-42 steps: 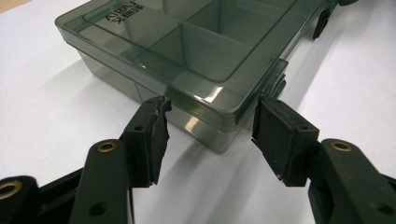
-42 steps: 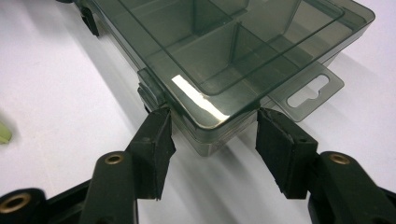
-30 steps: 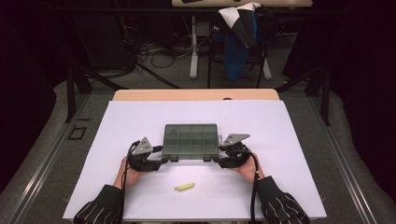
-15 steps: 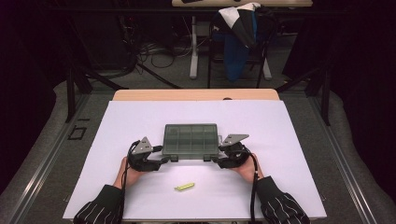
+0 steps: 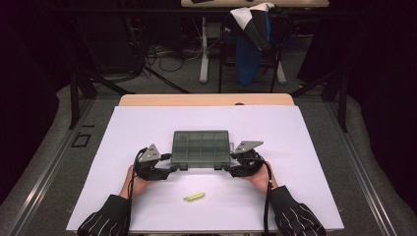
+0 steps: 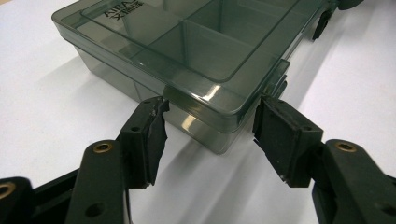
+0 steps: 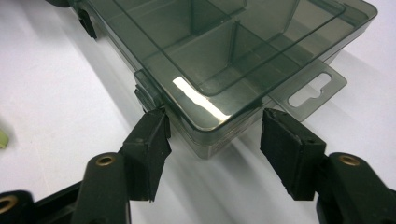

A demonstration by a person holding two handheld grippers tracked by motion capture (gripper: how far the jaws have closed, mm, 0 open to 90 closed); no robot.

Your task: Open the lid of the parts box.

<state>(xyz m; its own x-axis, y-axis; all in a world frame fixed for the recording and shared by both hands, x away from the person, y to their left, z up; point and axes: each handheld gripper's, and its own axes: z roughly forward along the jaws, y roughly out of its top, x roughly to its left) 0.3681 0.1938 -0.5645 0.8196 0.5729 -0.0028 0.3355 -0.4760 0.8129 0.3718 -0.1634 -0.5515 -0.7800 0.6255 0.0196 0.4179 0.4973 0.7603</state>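
A smoky transparent compartment box point(image 5: 201, 145) lies with its lid down in the middle of the white table. My left gripper point(image 5: 173, 167) sits at the box's near left corner and my right gripper point(image 5: 229, 167) at its near right corner. In the left gripper view the box corner point(image 6: 205, 100) stands between the jaws of the left gripper point(image 6: 211, 107); the pads point(image 6: 280, 135) flank it without squeezing, beside a latch point(image 6: 276, 80). In the right gripper view the right gripper point(image 7: 215, 116) straddles the other corner point(image 7: 212, 123) the same way, jaws apart, near a latch point(image 7: 147, 91) and the hang tab point(image 7: 310, 88).
A small yellow-green piece point(image 5: 193, 196) lies on the table point(image 5: 305, 147) between the person's forearms, nearer than the box. Past the table's far wooden edge point(image 5: 206, 100) stand a chair with a blue and white garment point(image 5: 252, 37) and floor cables.
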